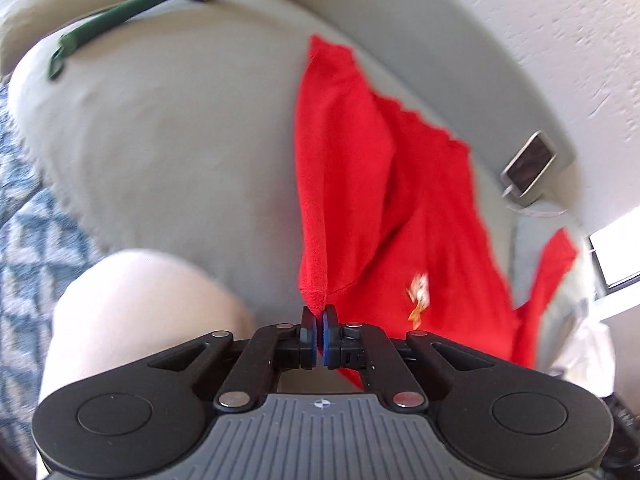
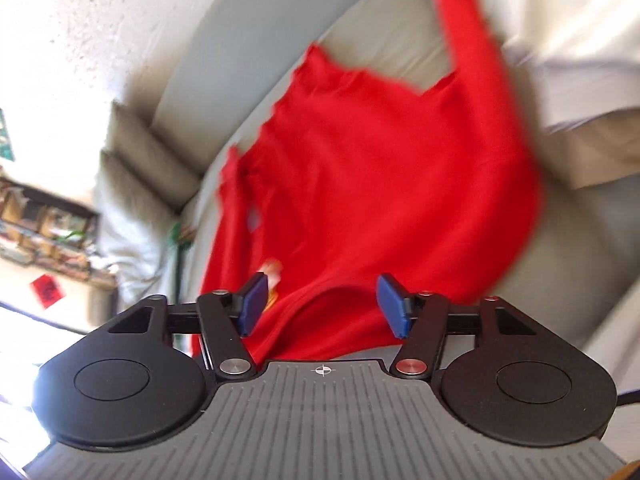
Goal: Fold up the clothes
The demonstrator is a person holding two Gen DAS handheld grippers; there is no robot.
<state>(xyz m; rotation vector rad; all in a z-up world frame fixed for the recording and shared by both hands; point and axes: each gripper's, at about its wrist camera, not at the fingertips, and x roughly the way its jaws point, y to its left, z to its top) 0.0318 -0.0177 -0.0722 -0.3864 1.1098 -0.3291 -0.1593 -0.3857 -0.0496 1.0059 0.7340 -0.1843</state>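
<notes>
A red shirt (image 1: 400,200) with a small crest hangs and drapes over a grey sofa seat (image 1: 180,140). My left gripper (image 1: 319,334) is shut on an edge of the shirt, near a sleeve hem. In the right wrist view the same red shirt (image 2: 380,184) spreads over the sofa, blurred by motion. My right gripper (image 2: 324,304) is open, its blue pads (image 2: 252,308) on either side of the shirt's neckline, not closed on the cloth.
A green strap with a green ball (image 1: 132,8) lies at the far end of the sofa. A phone on a cable (image 1: 530,164) rests on the sofa's edge by the white wall. A blue patterned rug (image 1: 28,232) lies left. A pale cushion (image 1: 132,312) sits close.
</notes>
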